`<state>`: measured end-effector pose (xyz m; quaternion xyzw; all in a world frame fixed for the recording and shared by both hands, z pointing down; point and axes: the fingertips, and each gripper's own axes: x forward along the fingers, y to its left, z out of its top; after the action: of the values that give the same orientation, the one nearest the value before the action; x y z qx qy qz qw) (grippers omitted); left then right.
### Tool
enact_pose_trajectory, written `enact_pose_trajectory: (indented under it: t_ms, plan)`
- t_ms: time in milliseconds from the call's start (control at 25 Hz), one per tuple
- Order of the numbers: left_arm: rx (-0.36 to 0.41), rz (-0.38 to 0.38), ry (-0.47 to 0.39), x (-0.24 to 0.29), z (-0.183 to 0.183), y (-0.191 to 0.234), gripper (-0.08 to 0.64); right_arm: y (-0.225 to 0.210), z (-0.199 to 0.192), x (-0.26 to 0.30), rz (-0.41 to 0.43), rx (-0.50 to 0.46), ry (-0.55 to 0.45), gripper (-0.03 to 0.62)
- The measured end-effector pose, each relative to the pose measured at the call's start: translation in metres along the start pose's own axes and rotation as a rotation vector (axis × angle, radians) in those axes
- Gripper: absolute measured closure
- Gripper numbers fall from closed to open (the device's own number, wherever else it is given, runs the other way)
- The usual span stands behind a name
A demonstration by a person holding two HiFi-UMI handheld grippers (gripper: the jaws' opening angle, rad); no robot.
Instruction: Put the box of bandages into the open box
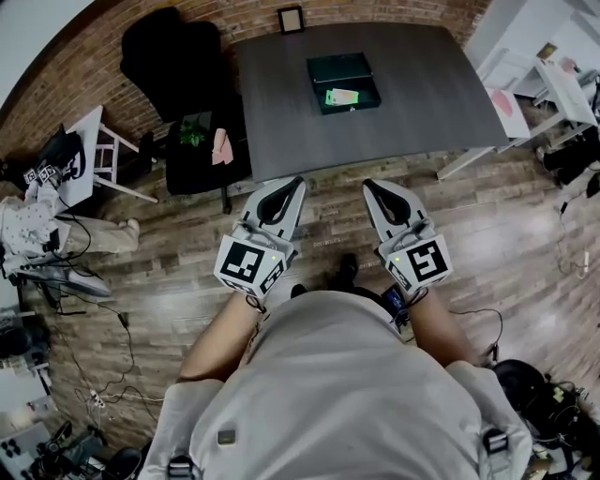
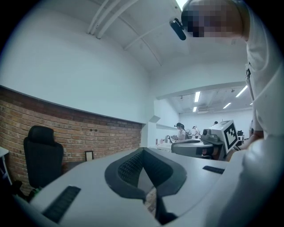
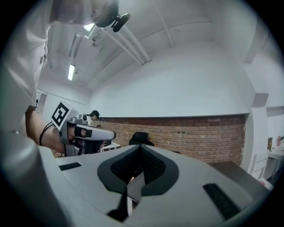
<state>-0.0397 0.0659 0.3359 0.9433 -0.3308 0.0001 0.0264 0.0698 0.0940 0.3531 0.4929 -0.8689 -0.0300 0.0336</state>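
Observation:
An open dark green box (image 1: 344, 82) sits on the grey table (image 1: 422, 103), toward its far side. A light green box of bandages (image 1: 341, 96) lies inside it. My left gripper (image 1: 289, 190) and right gripper (image 1: 374, 192) are held side by side close to my body, over the wooden floor just short of the table's near edge. Both point at the table and are shut with nothing between the pads. In the left gripper view the jaws (image 2: 143, 151) meet, tilted up toward the brick wall. In the right gripper view the jaws (image 3: 141, 150) also meet.
A black office chair (image 1: 169, 52) stands at the table's far left corner, with a black stool (image 1: 202, 155) holding a plant and a pink item beside it. A small picture frame (image 1: 292, 19) leans on the brick wall. White tables (image 1: 562, 89) stand at right. Cables (image 1: 112, 319) lie on the floor at left.

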Motion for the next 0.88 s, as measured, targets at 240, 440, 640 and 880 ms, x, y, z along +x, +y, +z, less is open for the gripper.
enact_pose_trajectory:
  t_ms: [240,440,640,880]
  plan:
    - [0.004,-0.016,-0.014,-0.063,0.010,0.001,0.545,0.061,0.013,-0.010,-0.041,-0.001,-0.004,0.572]
    - [-0.016,-0.054,-0.033,-0.104,0.011,-0.007,0.546,0.108,0.019,-0.020,-0.047,-0.006,-0.020,0.572]
    - [-0.041,-0.071,-0.056,-0.140,0.012,-0.012,0.546,0.147,0.016,-0.031,-0.057,-0.009,-0.015,0.571]
    - [-0.033,-0.078,-0.063,-0.160,0.009,-0.020,0.546,0.168,0.021,-0.043,-0.067,-0.023,-0.018,0.571]
